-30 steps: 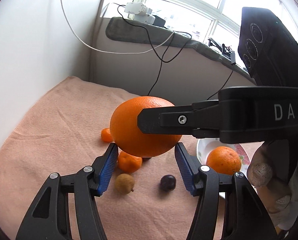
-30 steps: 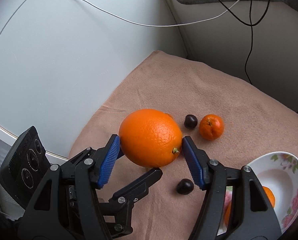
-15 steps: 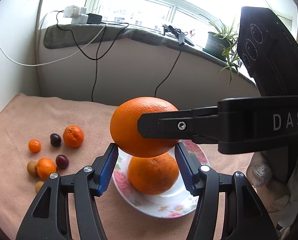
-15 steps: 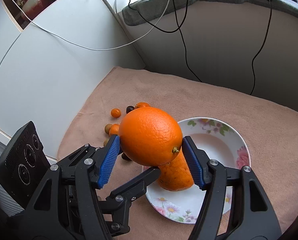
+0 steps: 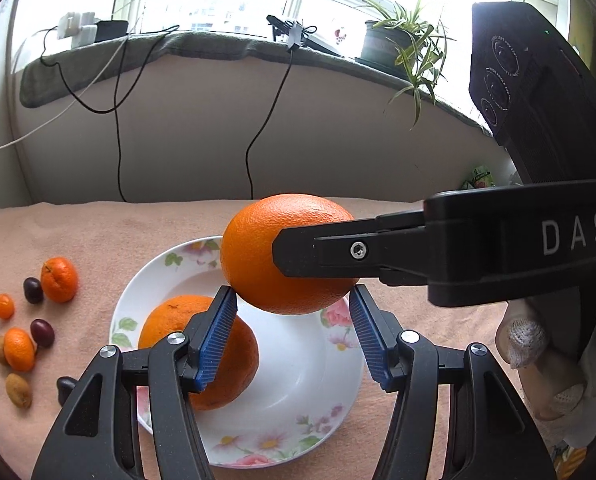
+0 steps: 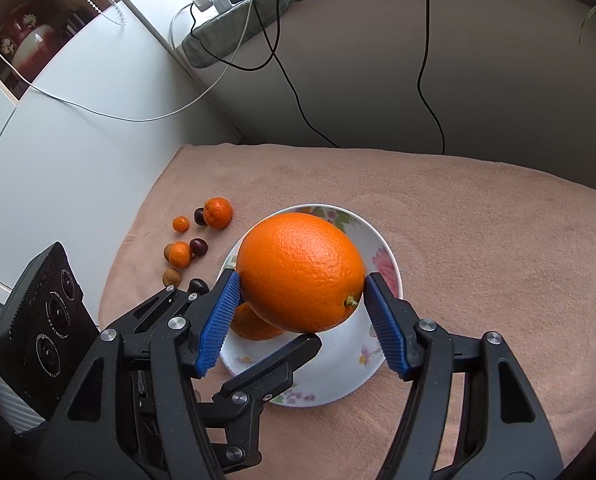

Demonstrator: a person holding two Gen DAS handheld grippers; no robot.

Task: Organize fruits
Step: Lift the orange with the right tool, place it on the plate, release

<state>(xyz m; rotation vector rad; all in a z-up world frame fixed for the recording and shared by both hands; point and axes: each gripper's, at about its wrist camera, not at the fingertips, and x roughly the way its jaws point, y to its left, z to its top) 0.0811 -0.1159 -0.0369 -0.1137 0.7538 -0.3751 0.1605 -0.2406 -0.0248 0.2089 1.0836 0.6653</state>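
Observation:
A large orange (image 5: pixel 258 256) (image 6: pixel 298 268) hangs over a white flowered plate (image 5: pixel 305 380) (image 6: pixel 337 368). My right gripper (image 6: pixel 301 280) is shut on its sides with both blue pads pressing. My left gripper (image 5: pixel 292 300) is closed on the orange's lower part, tips touching the peel. The right gripper's black finger (image 5: pixel 377 248) crosses in front of the orange in the left wrist view. In the right wrist view, a left finger (image 6: pixel 274 364) reaches under the fruit. A second orange (image 5: pixel 170 328) (image 6: pixel 254 328) lies in the plate's left half.
Left of the plate lie a tangerine (image 5: pixel 58 280) (image 6: pixel 218 212), smaller orange fruits, dark plums (image 5: pixel 42 332) and brown fruits (image 5: pixel 18 390) on the pink cloth (image 6: pixel 477 240). A wall with hanging cables (image 5: pixel 118 140) and a sill with a plant (image 5: pixel 397 40) stand behind. A gloved hand (image 5: pixel 537 352) is at right.
Both grippers carried the large orange to the right, from above the loose small fruits to above the plate. The grip on it looks the same throughout.

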